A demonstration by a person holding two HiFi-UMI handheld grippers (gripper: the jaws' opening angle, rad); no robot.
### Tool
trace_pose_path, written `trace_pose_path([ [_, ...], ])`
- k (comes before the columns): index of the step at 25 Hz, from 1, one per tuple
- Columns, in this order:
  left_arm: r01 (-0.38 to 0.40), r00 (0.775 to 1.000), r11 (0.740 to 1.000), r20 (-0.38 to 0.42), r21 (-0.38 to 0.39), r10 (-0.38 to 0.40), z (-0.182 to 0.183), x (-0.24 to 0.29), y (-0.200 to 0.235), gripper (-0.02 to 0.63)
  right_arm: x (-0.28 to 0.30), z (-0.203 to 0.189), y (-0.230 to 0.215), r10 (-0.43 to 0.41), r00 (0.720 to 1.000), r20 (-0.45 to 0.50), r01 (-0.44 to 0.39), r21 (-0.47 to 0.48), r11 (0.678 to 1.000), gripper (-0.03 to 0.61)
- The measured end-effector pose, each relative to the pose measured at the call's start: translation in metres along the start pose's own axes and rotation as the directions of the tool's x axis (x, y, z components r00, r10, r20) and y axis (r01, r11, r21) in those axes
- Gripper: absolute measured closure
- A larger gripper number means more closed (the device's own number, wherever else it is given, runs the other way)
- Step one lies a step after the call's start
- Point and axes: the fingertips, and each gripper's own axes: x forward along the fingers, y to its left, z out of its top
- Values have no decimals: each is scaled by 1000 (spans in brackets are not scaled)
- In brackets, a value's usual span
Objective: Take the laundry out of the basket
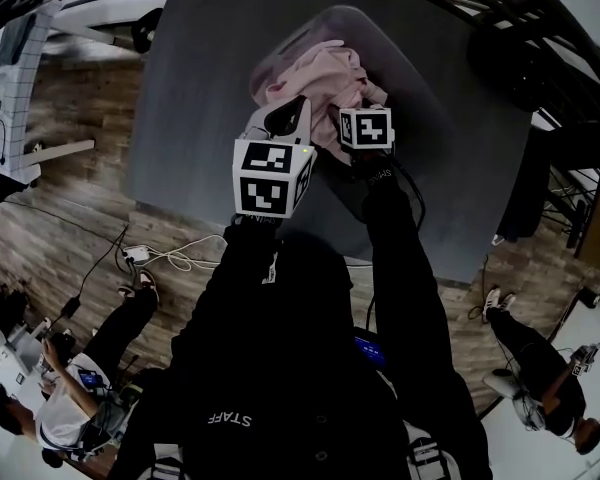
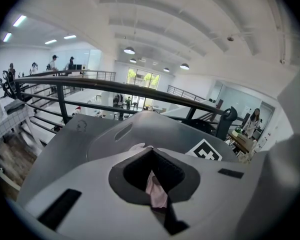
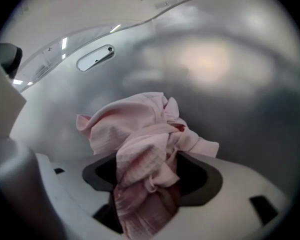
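Left gripper pinching pink laundry; right gripper — fingers apart, in basket

And here's the laundry: one pale pink ribbed cloth, crumpled into a loose heap inside the basket. The basket is a grey translucent tub with rounded corners and a slot handle, standing upright on the dark tabletop. A thin strip of cloth is pinched in the left tool, and a bunch sits between the spread jaws of the right tool.
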Motion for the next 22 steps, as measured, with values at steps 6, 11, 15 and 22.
trace_pose_path([
  [6, 11, 1000, 1000, 16, -9, -11, -3, -4, -2, 612, -2, -1, 6, 10, 1000, 5, -10, -32, 999, 419],
  [11, 17, 1000, 1000, 21, -9, -17, -3, -17, -9, 612, -32, 6, 17, 30, 998, 48, -28, -37, 999, 460],
  [15, 20, 999, 1000, 45, -2, -20, 4, -34, -13, 612, -71, 13, 27, 32, 993, 114, -25, -56, 998, 463],
  [22, 25, 995, 1000, 101, 6, -25, 20, -56, -6, 612, -131, 34, 39, -14, 971, 240, 32, -72, 997, 463],
])
